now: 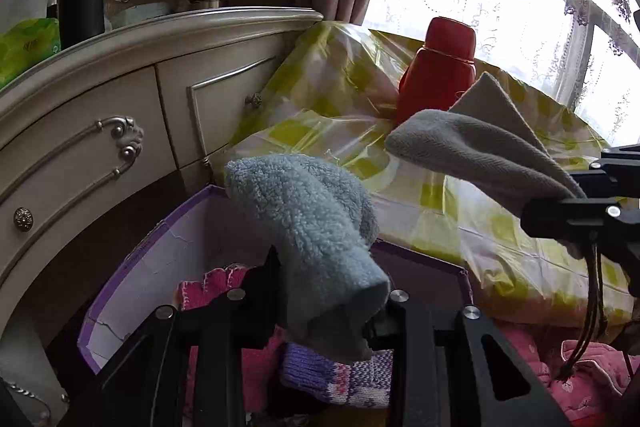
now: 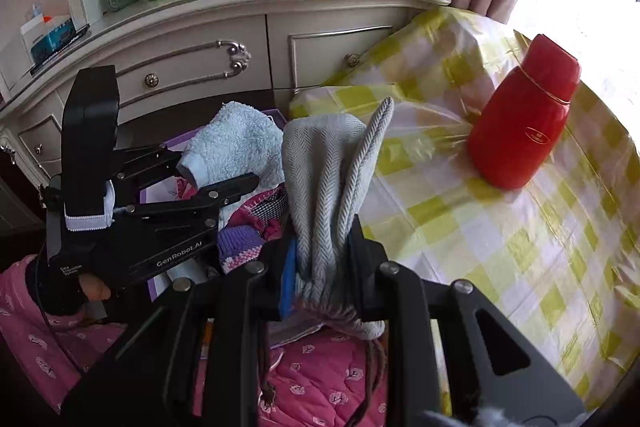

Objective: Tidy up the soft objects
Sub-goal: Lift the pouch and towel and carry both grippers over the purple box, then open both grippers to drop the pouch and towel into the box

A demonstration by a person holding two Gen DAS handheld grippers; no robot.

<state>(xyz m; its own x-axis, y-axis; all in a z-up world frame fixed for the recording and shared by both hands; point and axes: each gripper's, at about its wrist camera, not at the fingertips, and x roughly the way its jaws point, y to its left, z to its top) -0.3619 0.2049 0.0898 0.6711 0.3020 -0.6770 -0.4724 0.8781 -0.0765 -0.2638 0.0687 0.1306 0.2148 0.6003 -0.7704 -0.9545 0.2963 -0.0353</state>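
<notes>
My left gripper [image 1: 332, 311] is shut on the cuff of a fluffy light-blue sock [image 1: 308, 211], which hangs over an open purple box [image 1: 160, 255]. Inside the box lie a pink knit piece [image 1: 216, 287] and a purple patterned knit [image 1: 340, 379]. My right gripper [image 2: 320, 267] is shut on a folded grey herringbone cloth [image 2: 328, 179], held above the table's near edge, just right of the box. In the left wrist view the right gripper [image 1: 568, 191] comes in from the right with the grey cloth [image 1: 480, 143]. In the right wrist view the left gripper [image 2: 208, 175] holds the blue sock [image 2: 236, 147].
A red flask [image 2: 524, 115] stands on the yellow-checked tablecloth [image 2: 520, 227]. Behind the box is a cream dresser [image 2: 240, 27] crowded with a black cylinder, tissue packs and jars. Pink quilted clothing [image 2: 320, 379] fills the near foreground.
</notes>
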